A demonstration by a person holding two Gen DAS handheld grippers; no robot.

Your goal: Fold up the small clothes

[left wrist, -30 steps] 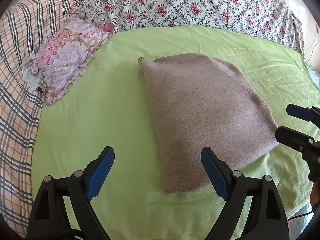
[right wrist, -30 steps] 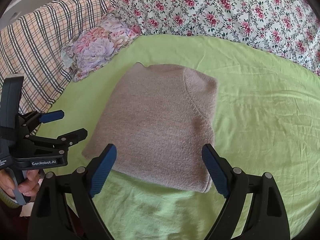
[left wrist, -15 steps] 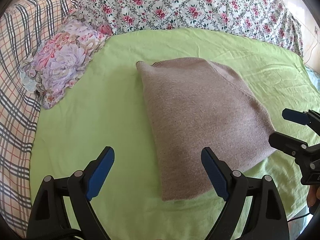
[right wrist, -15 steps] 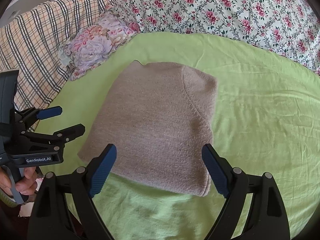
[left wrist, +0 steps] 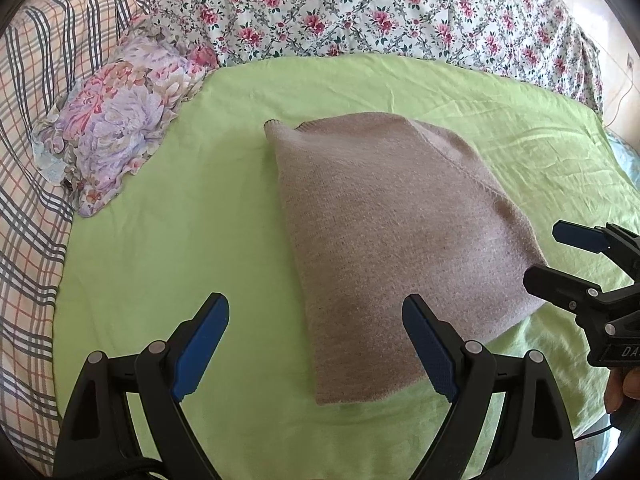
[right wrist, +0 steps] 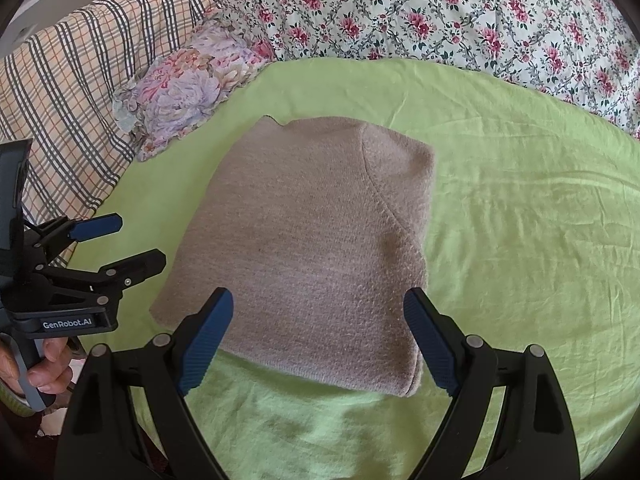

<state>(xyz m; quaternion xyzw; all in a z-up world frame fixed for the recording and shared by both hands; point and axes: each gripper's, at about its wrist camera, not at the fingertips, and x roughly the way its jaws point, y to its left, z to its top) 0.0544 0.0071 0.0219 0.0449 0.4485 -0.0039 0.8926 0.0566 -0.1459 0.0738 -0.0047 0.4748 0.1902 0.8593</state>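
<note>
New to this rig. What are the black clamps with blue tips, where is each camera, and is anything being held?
There is no robot arm here: a person holds one two-finger gripper in each hand, and a fisheye camera on each looks forward along its fingers. The left gripper fills the bottom of the left wrist view, with the right gripper at that view's right edge. The right wrist view is the mirror case: its own gripper below, the left one at its left, and the hand gripping its handle. A folded beige knit sweater lies flat on a green sheet, with a floral pillow beyond it. Both grippers are open and hold nothing; neither touches the sweater.
</note>
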